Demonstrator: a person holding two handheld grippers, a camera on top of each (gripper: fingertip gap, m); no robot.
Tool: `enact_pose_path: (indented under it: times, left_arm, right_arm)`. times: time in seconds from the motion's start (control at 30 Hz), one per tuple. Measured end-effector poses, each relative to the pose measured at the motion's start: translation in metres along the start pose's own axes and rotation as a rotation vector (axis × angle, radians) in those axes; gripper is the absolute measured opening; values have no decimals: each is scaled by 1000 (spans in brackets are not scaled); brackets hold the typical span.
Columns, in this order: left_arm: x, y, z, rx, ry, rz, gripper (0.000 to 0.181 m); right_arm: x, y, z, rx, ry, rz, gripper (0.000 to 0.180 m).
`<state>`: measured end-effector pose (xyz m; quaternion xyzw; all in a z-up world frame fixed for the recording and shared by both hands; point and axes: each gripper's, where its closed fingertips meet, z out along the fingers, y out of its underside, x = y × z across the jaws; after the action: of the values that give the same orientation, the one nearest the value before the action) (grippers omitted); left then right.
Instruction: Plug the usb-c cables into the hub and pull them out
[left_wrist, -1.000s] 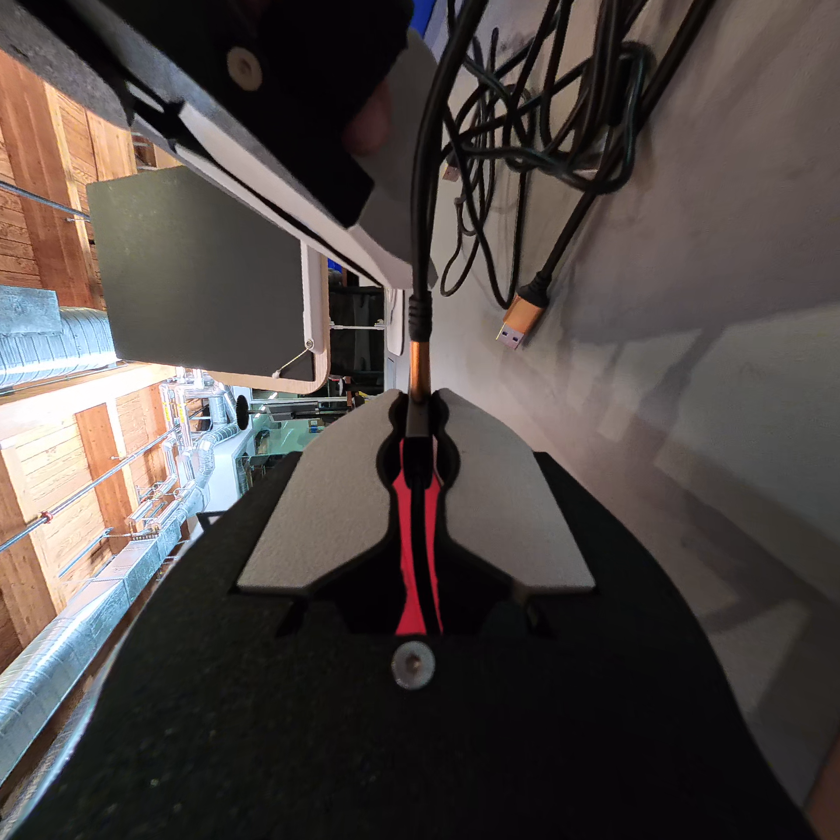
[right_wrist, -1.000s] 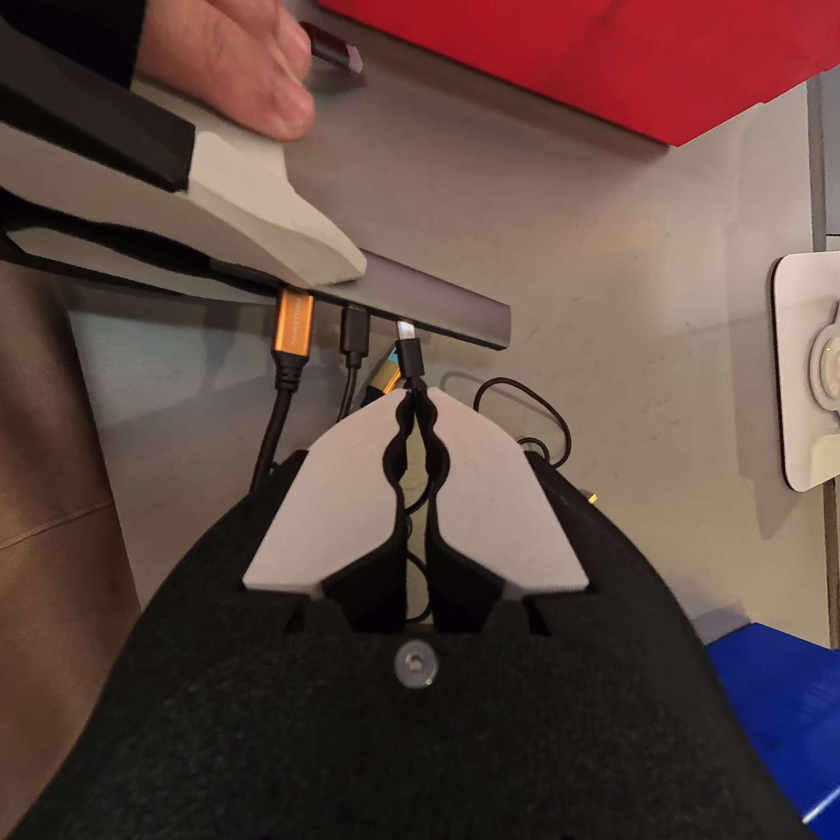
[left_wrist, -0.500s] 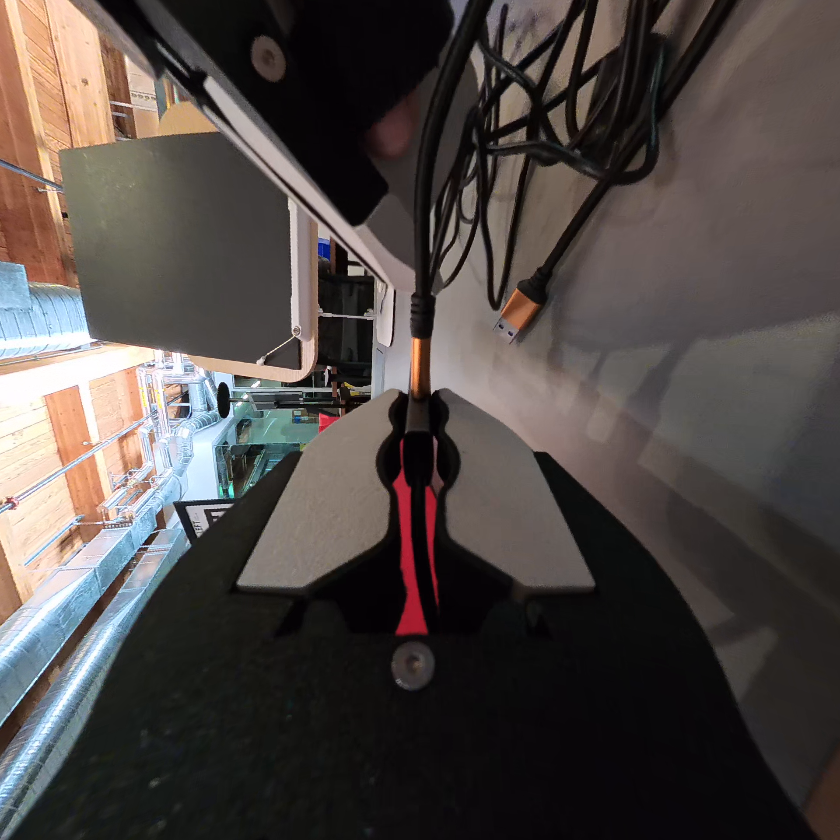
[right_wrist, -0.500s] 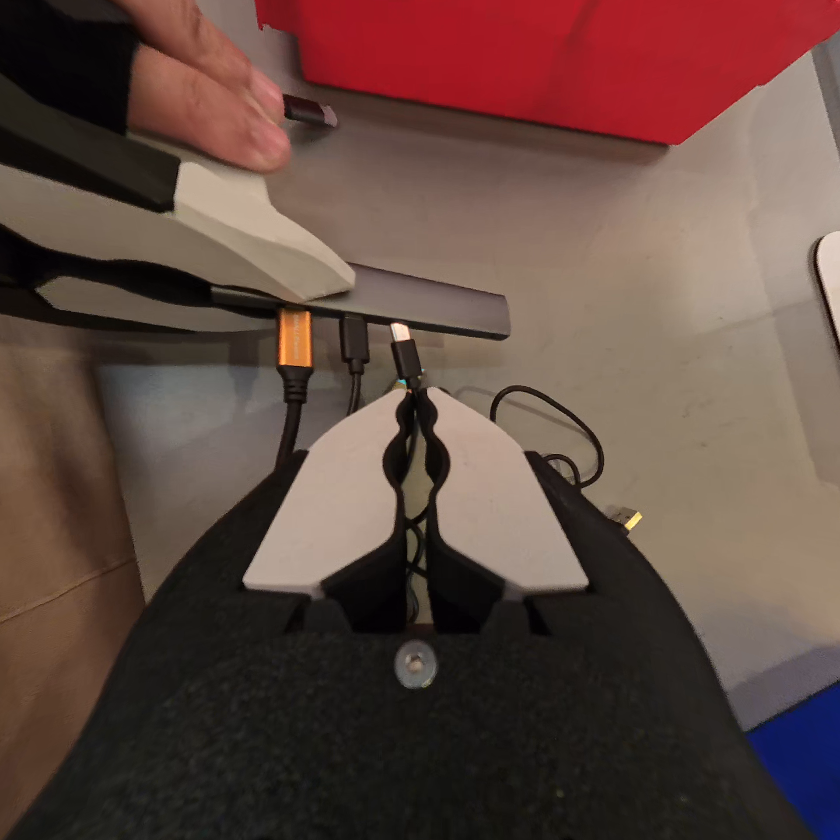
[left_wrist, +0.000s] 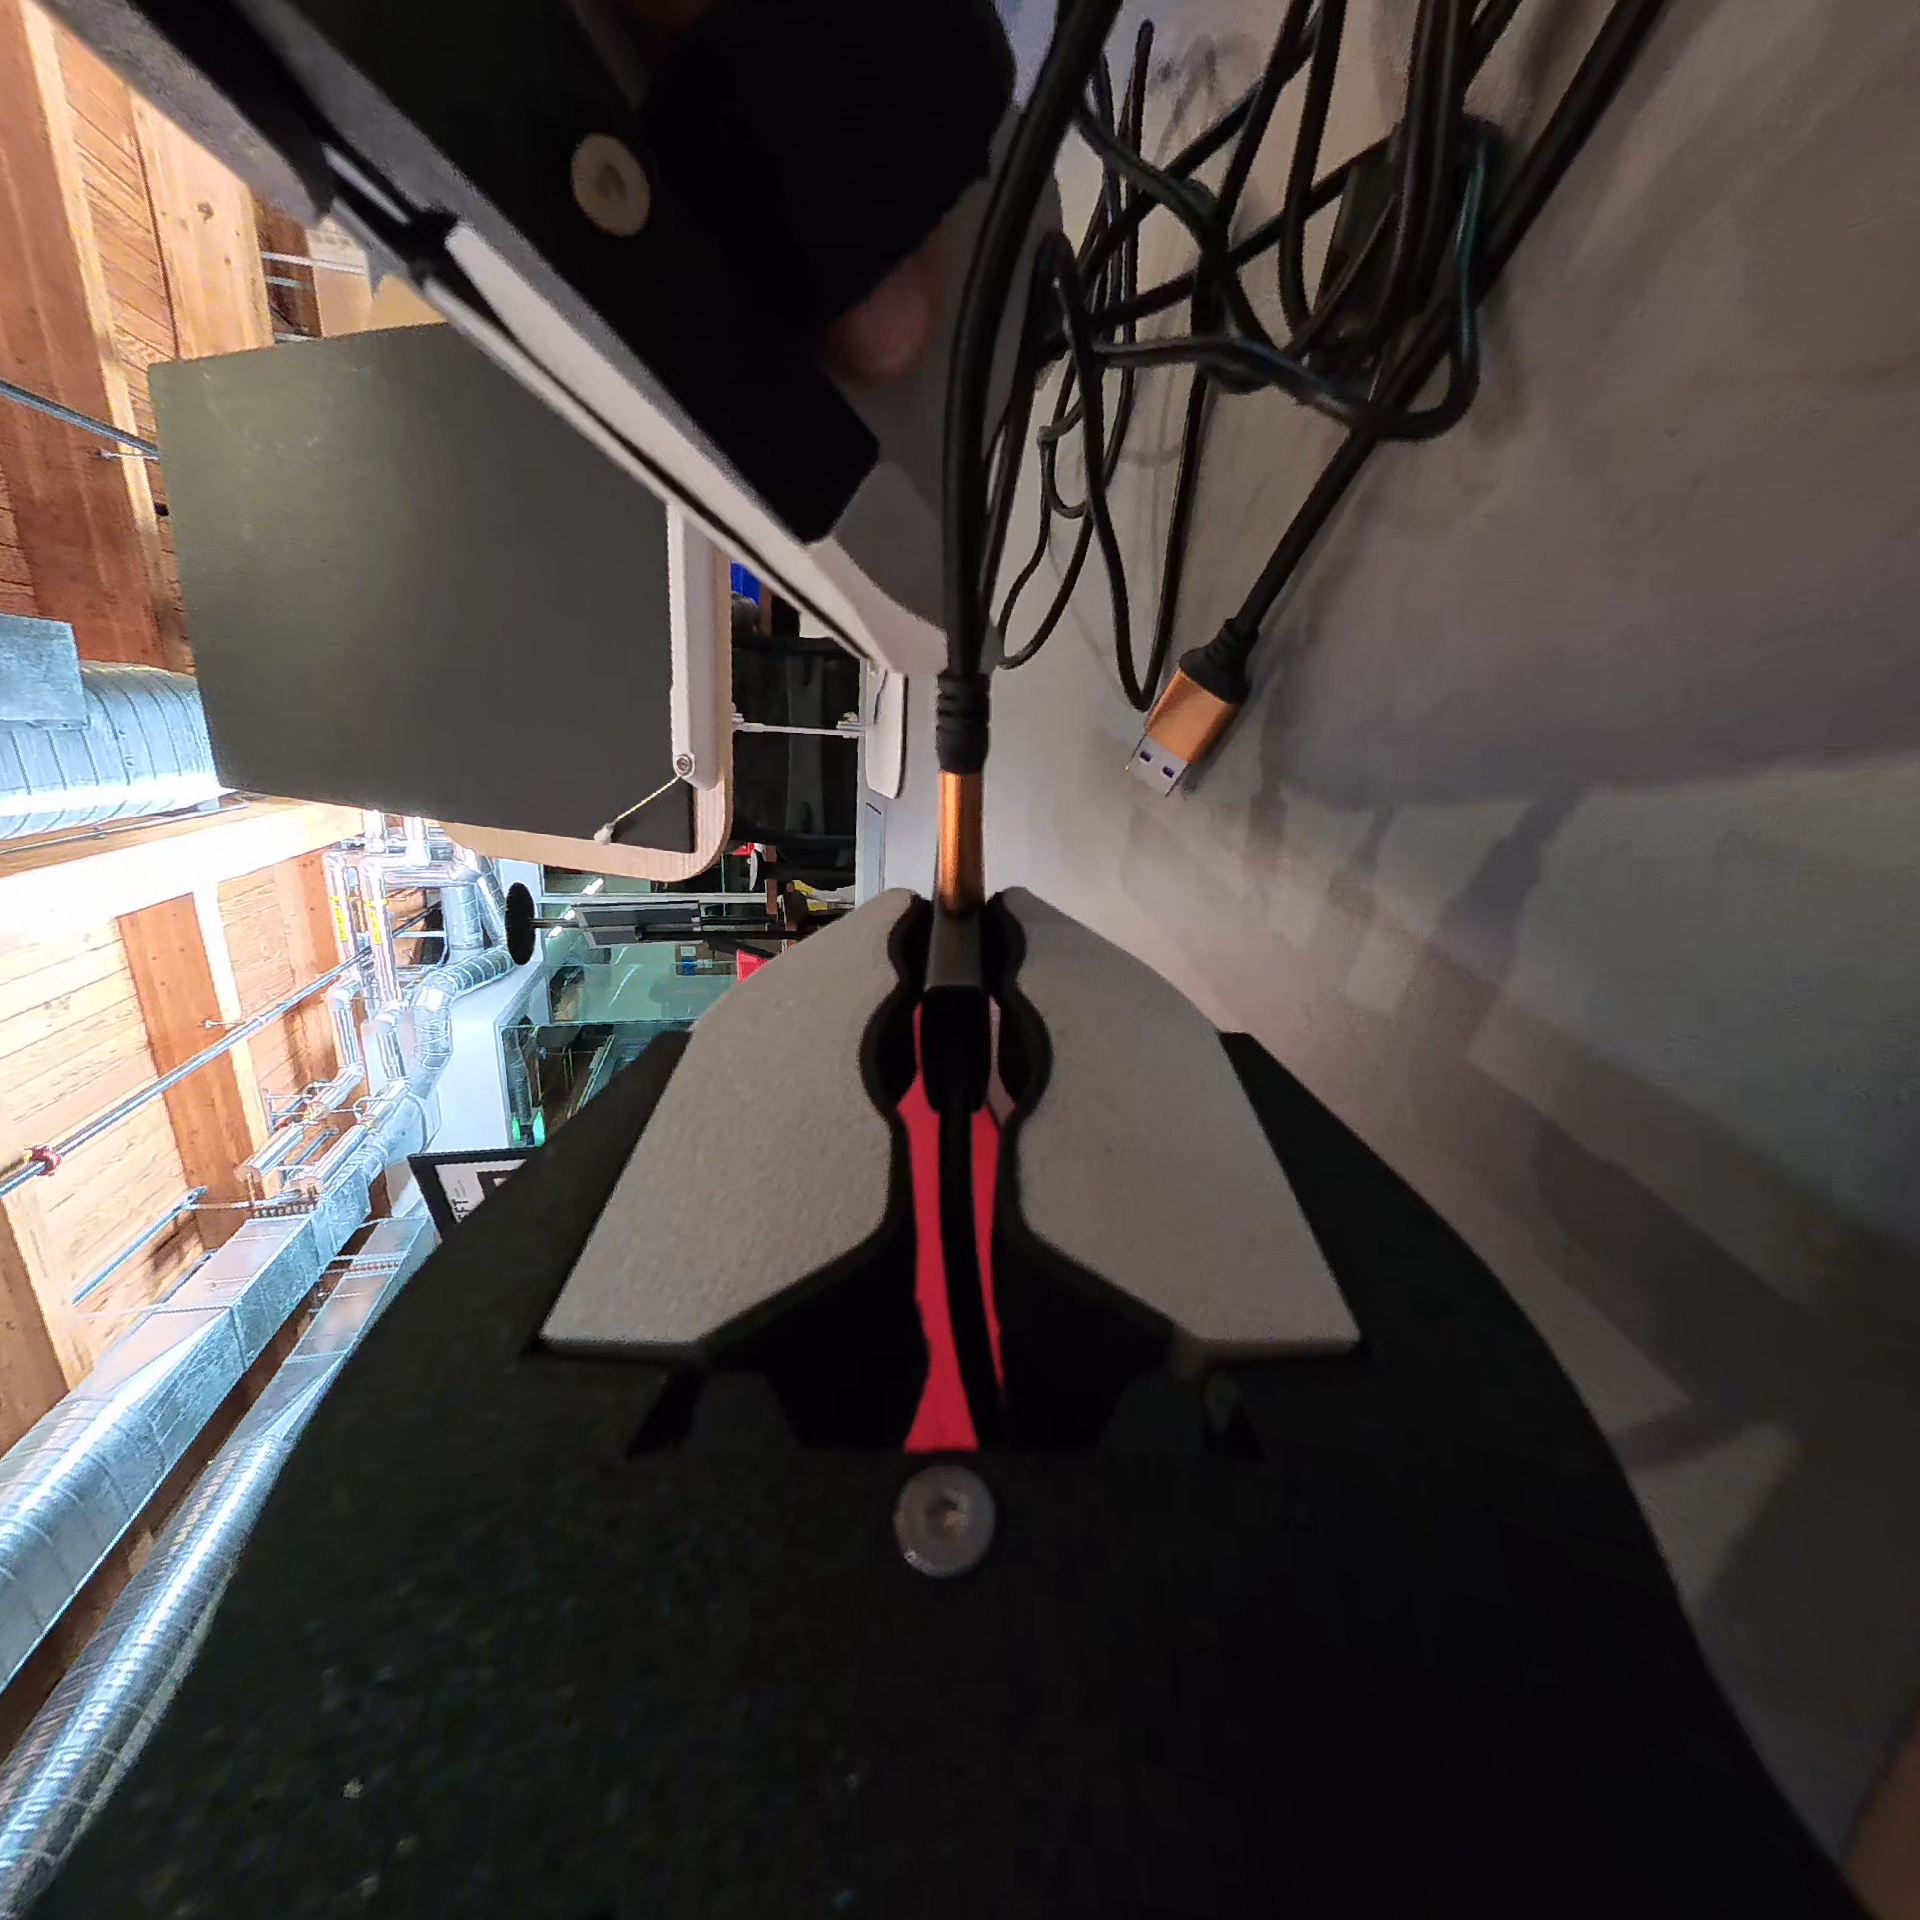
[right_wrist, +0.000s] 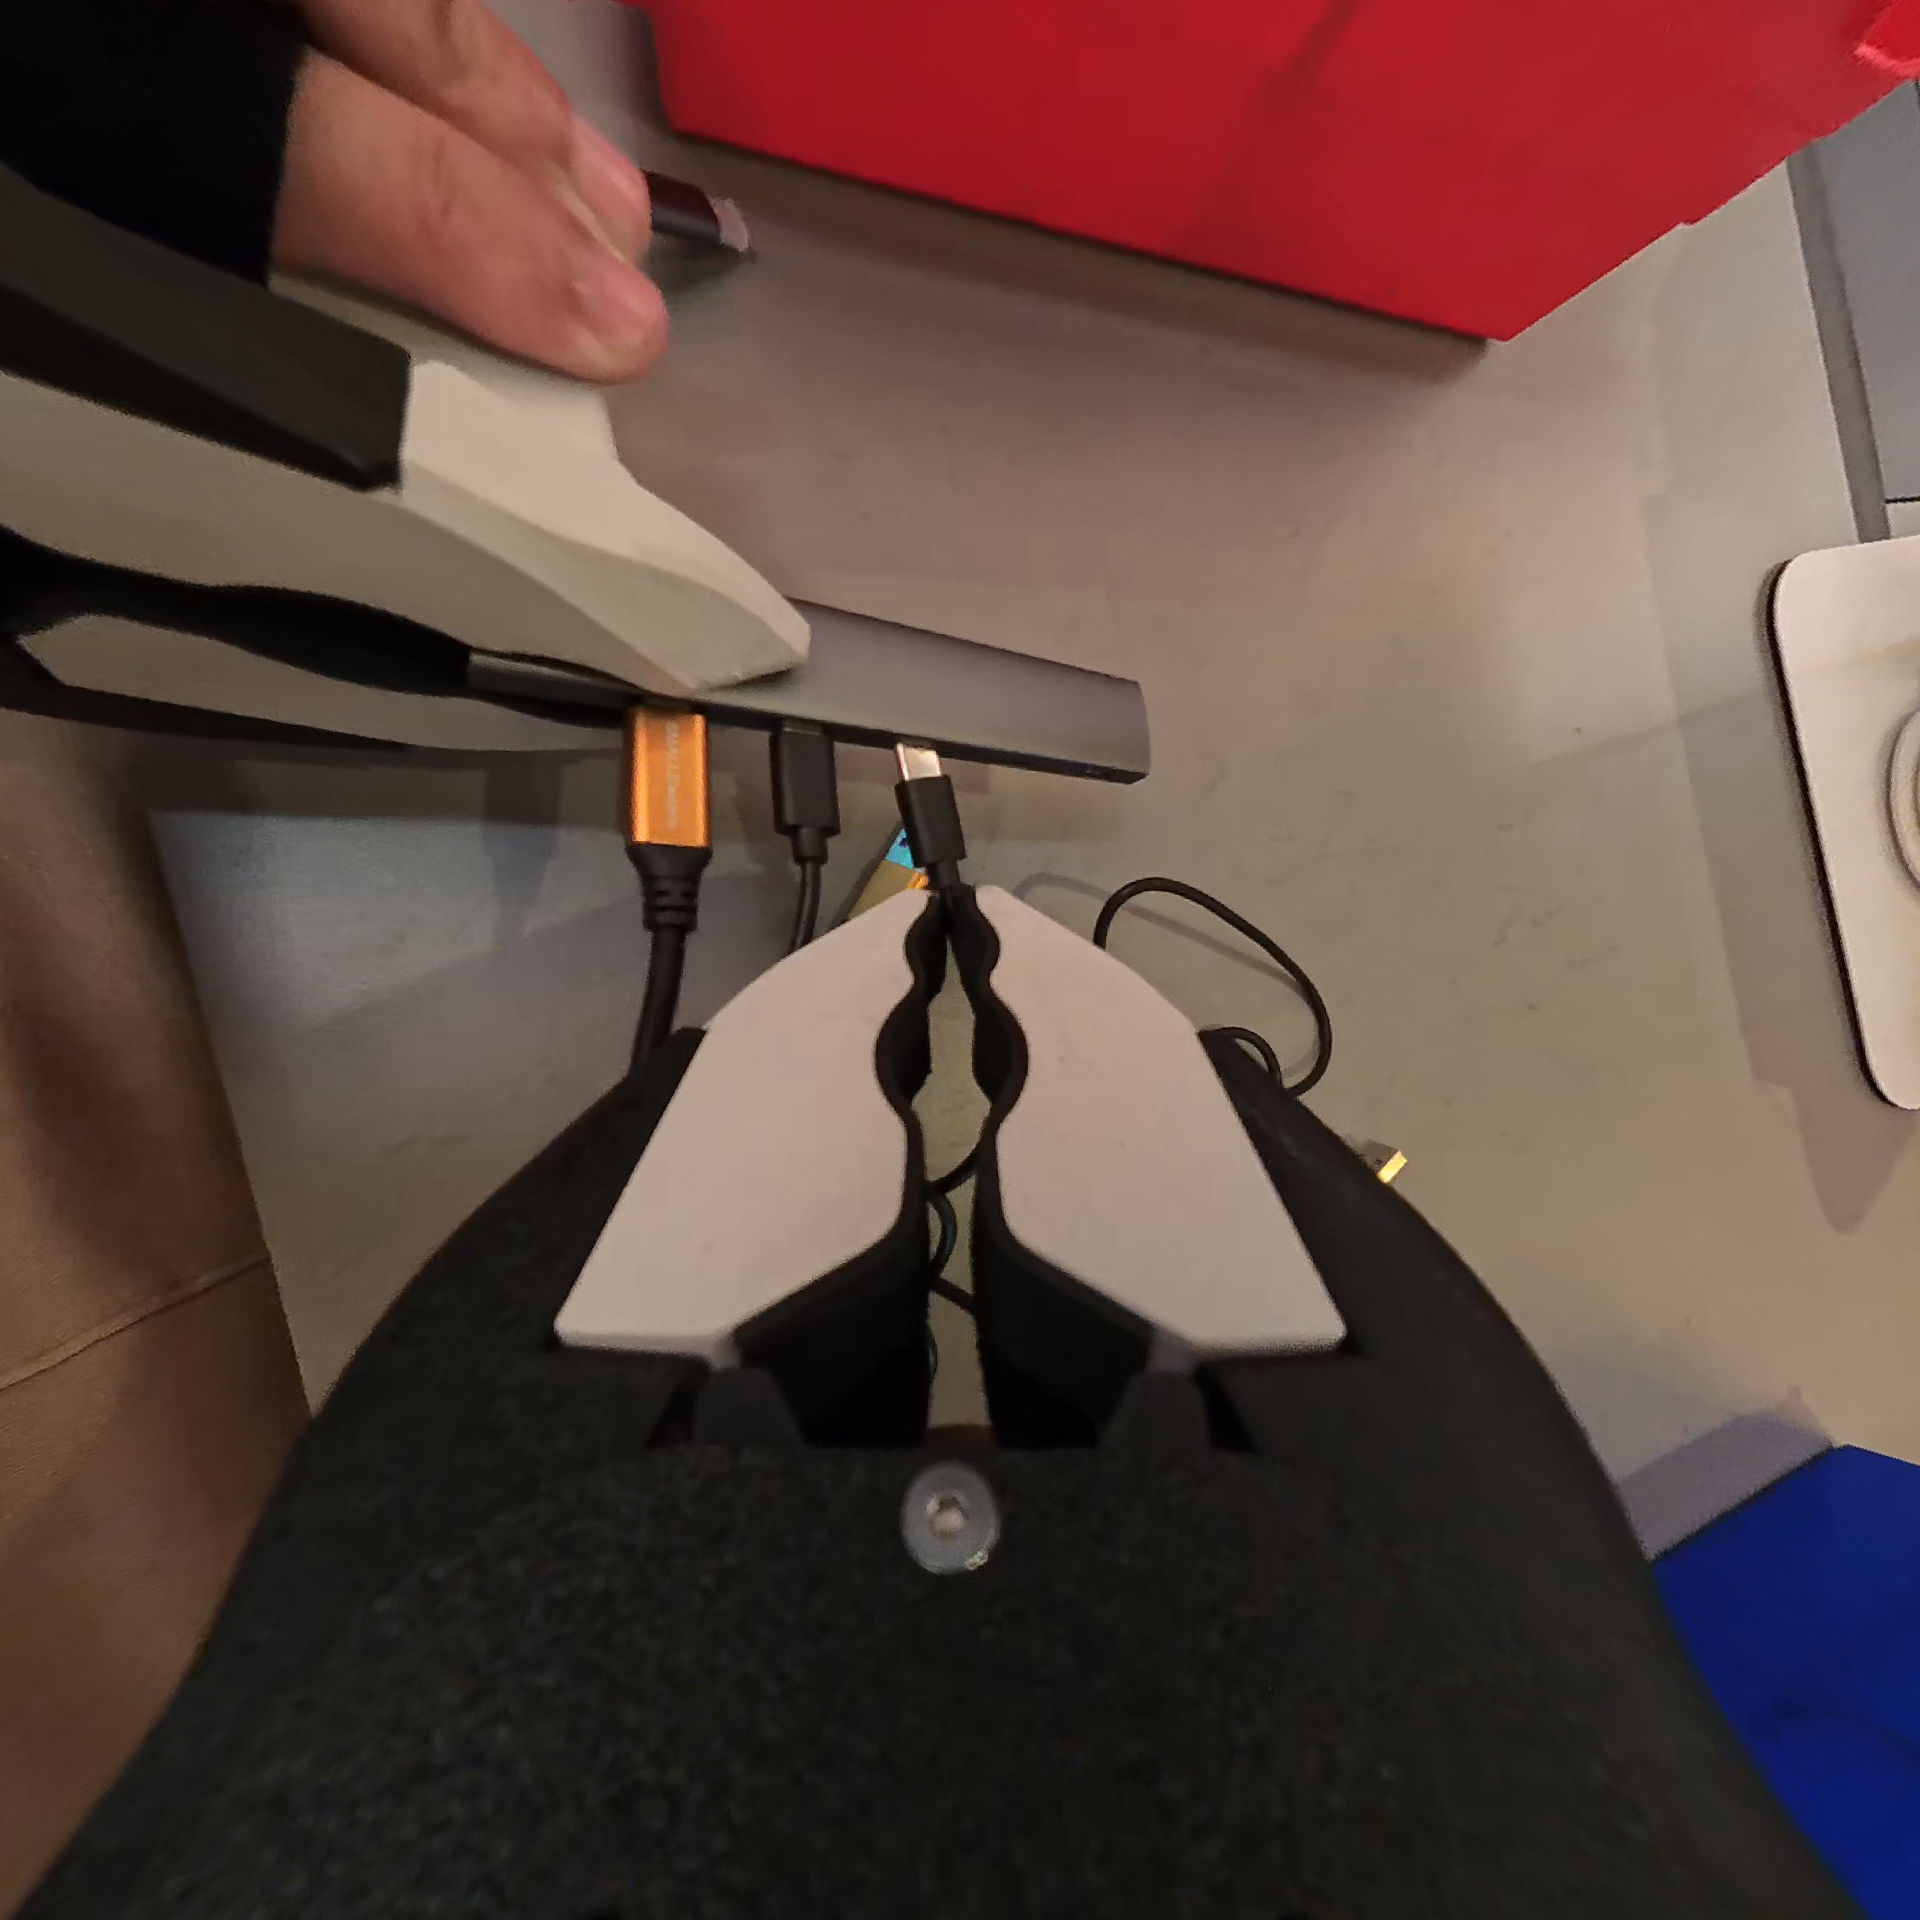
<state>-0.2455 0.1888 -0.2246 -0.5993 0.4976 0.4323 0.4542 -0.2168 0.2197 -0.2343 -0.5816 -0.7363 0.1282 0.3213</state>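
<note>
In the right wrist view we see, at the far left, the left gripper (right_wrist: 623, 665) with a person's fingers (right_wrist: 499, 239) resting on top of it; its jaws are clenched on the left part of the hub (right_wrist: 997, 691), a slim dark grey bar held just above the grey table (right_wrist: 1351, 831). Along the hub's near edge, from left to right, we find an orange-sleeved plug (right_wrist: 667, 779) seated in a port, a black plug (right_wrist: 805, 779) seated beside it, and the usb-c plug (right_wrist: 928, 805), whose bright metal tip shows whole just short of the hub's edge. The right gripper (right_wrist: 951, 904) has its jaws pinched tight on the thin cable right behind that plug. To the right, loose black cable (right_wrist: 1247, 935) lies on the table, and a white pad (right_wrist: 1849, 810) sits at the table's right edge. A red box (right_wrist: 1195, 135) stands along the far edge.

In the left wrist view, the left gripper (left_wrist: 956, 914) clamps the hub edge-on, the orange-sleeved plug (left_wrist: 956, 831) rising from it, and a tangle of cables (left_wrist: 1299, 312) with a loose orange connector (left_wrist: 1184, 717) lies on the table (left_wrist: 1610, 623).
</note>
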Motion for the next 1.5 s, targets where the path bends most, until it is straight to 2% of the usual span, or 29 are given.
enact_pose_path:
  times: [0.17, 0.33, 0.5, 0.57, 0.67, 0.77, 0.93, 1.13, 1.37, 1.5]
  left_arm:
    - [1, -1, 0, -2, 2, 6, 9]
    - [-1, 0, 0, 3, -5, -3, 9]
    - [-3, 1, 0, 7, -10, -39, 9]
    - [-6, -1, -1, 15, -20, -42, 9]
    - [-8, -5, -3, 37, -37, -39, 9]
    - [-11, -6, -5, 59, -40, -71, 9]
    - [-8, -5, -3, 97, -19, -155, 9]
    - [-8, 1, 3, 72, -32, -143, 9]
    - [-10, 8, 9, 13, -7, -185, 9]
    - [-10, 11, 9, 14, -1, -207, 9]
  right_arm:
    - [-3, -3, -1, -7, 18, -28, 1]
    - [-4, -6, 1, 49, -29, 31, 2]
    - [-3, -9, 2, 201, -137, 169, 5]
    - [-3, -8, 6, 244, -200, 244, 15]
    - [-8, -13, 4, 353, -305, 317, 7]
    - [-9, -16, -1, 424, -336, 333, 6]
    - [-10, -12, 0, 362, -268, 222, 4]
    - [-17, -14, -2, 340, -267, 165, 3]
    - [-10, -20, 1, 377, -215, 245, 3]
    - [-12, -24, 2, 411, -215, 265, 9]
